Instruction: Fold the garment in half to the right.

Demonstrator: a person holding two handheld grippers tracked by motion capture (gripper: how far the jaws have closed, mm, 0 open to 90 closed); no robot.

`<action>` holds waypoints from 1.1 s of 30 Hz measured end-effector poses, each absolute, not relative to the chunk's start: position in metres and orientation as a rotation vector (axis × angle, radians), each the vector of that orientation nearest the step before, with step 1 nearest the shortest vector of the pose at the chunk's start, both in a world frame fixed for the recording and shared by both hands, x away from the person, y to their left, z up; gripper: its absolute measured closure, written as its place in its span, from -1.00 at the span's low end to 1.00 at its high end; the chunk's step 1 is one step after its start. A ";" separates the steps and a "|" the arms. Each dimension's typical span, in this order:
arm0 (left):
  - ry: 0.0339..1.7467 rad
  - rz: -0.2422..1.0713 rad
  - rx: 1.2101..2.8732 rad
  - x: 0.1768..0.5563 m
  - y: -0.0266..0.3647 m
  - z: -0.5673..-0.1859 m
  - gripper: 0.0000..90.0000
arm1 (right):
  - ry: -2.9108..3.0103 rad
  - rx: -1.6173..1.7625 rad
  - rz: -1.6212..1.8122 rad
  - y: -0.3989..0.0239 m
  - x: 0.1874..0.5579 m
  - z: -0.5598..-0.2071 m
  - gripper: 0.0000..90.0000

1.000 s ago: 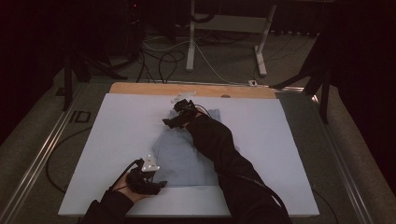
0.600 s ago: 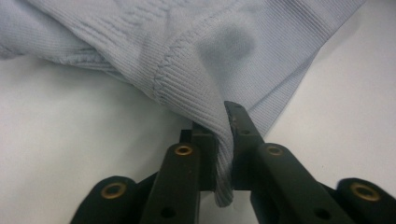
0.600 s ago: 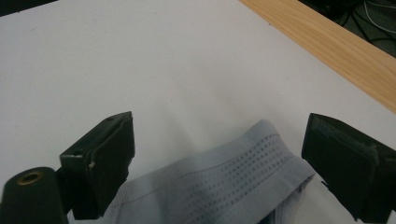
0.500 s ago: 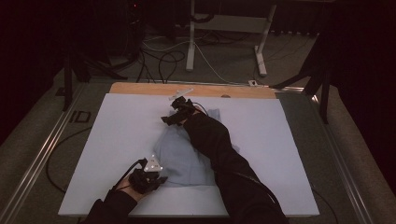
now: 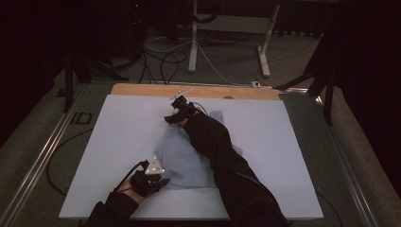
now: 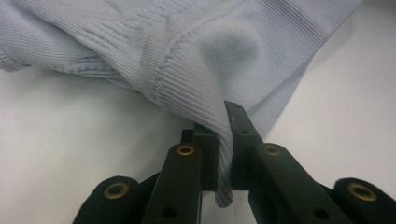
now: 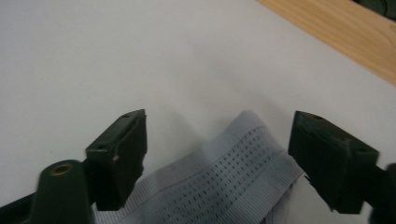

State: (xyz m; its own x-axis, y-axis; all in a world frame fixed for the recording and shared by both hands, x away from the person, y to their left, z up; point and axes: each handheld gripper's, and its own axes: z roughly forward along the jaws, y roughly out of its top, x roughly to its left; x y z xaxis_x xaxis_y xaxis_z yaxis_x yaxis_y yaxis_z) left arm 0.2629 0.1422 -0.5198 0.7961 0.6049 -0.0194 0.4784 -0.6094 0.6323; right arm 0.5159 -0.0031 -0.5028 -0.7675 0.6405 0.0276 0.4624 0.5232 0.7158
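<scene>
Near the front edge of the desk point(image 5: 118, 142), left of its middle, the left gripper point(image 5: 158, 182) rests low in the person's left hand point(image 5: 137, 187), with its grey three-cornered plate on top. Its jaws are clamped on the near left corner of a pale blue knitted garment point(image 5: 182, 158). In the left gripper view a ribbed fold of the garment point(image 6: 196, 56) is pinched tight between the two black jaws and hangs a little below them, while the rest of the knit spreads away over the white desk top point(image 6: 70, 140).

The garment lies rumpled around the middle of the desk, running from the front edge towards the back edge. The person's right forearm, in a dark sleeve point(image 5: 217, 146), lies across it.

Further back, close to the wooden strip point(image 5: 142, 90) along the desk's back edge, the right gripper point(image 5: 176, 116) sits at the far end of the garment. Its jaws have just been closing but stand well apart. In the right gripper view a ribbed, dotted band of the garment point(image 7: 229, 172) lies on the desk top between them, and neither jaw presses on it. The wooden strip point(image 7: 345, 32) crosses the upper right corner of that view.
</scene>
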 end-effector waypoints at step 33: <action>0.802 0.250 2.340 0.264 0.143 -0.521 0.93 | 2.596 0.759 0.740 0.019 0.516 -0.514 0.88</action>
